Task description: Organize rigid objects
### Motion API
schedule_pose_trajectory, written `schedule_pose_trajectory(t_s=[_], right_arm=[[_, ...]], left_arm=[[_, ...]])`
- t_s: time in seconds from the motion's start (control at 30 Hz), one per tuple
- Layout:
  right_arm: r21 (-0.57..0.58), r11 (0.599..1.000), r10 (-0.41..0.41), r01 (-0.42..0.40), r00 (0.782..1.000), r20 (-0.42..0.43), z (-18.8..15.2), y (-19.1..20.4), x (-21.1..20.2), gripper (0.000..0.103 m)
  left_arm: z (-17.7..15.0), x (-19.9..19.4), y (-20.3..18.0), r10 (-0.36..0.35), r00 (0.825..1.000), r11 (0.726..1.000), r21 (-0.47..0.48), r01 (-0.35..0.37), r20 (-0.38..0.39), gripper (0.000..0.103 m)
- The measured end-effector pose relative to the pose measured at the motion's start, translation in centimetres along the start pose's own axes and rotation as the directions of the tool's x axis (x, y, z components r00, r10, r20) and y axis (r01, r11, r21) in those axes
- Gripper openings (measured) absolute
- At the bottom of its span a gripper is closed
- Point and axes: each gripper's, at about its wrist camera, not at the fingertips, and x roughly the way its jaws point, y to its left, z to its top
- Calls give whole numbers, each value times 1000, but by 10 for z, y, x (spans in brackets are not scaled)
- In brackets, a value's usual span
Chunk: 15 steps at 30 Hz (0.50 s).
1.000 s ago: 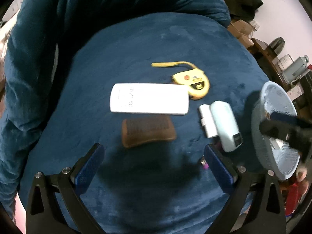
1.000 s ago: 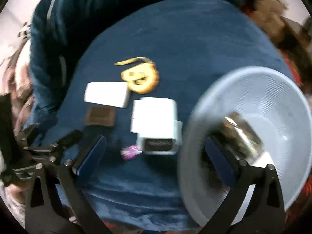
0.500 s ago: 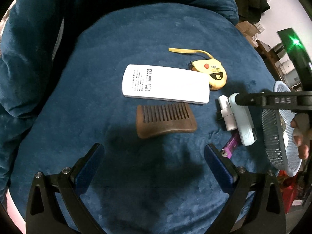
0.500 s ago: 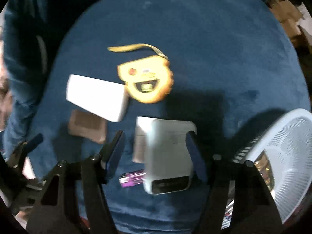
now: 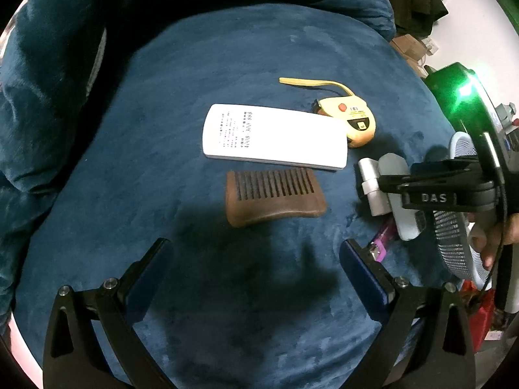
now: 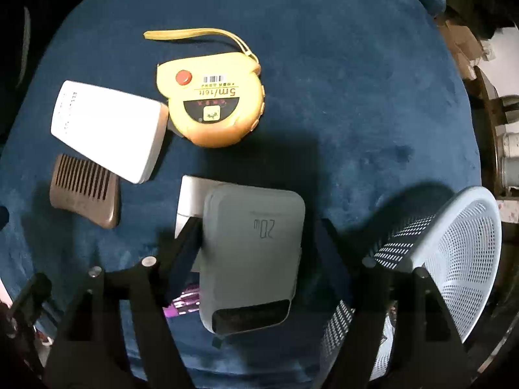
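On a blue velvet cushion (image 5: 181, 97) lie a white flat remote-like box (image 5: 275, 136), a brown wooden comb (image 5: 275, 194), a yellow tape measure (image 5: 355, 120), a grey power bank (image 6: 251, 256) on a white block (image 6: 191, 197), and a purple small item (image 5: 382, 238). My left gripper (image 5: 256, 275) is open and empty, just short of the comb. My right gripper (image 6: 256, 236) straddles the power bank, fingers on both its sides; contact is unclear. The power bank also shows in the left wrist view (image 5: 397, 194).
A pale blue perforated basket (image 6: 454, 259) stands at the cushion's right edge, with something dark inside. Cardboard boxes and metal flasks sit beyond the cushion on the right. Dark blue bedding is piled at the back and left.
My right gripper came away from the basket, moved left and down over the power bank and narrowed around it. My left gripper stayed open and drew slightly closer to the comb.
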Motion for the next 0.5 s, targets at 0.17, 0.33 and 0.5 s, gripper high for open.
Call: schedule_pose_trajectory(t_s=[0.17, 0.33, 0.5], right_arm=[[2, 995, 96, -97, 993, 72, -5, -3, -21, 28], [28, 995, 95, -97, 993, 69, -6, -10, -23, 32], [-35, 999, 22, -21, 999, 35, -3, 15, -20, 72]], left_arm=[[-1, -1, 3, -6, 1000, 1000, -17, 6, 0, 102], [-4, -1, -1, -3, 1000, 1000, -3, 3, -2, 102], [-5, -2, 3, -8, 1000, 1000, -16, 8, -2, 102]])
